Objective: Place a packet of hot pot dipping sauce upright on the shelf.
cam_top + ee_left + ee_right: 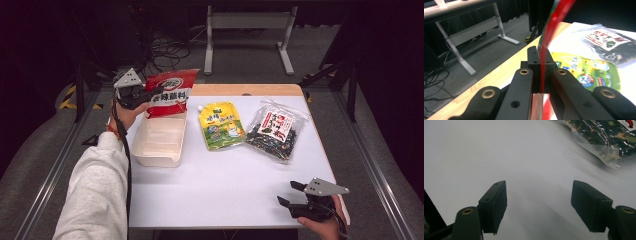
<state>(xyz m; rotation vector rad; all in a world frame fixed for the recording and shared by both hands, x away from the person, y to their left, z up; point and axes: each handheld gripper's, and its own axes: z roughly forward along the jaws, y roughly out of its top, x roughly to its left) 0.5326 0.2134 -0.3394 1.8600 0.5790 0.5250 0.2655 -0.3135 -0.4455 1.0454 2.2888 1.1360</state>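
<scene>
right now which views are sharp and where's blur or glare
High view: dark surroundings, table brightly lit, red bag readable. Left gripper view: the bag's edge blurs close up. Right gripper view: table washed out, clear bag glints.

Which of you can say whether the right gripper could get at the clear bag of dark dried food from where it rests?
Probably yes: the right gripper is open, and bare table lies between it and the clear bag.

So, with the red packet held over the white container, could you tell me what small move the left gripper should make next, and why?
Probably lower it a little, then release. The left gripper is shut on the red packet's edge, with the packet's bottom at the far rim of the open white container. The right gripper rests open and apart.
</scene>
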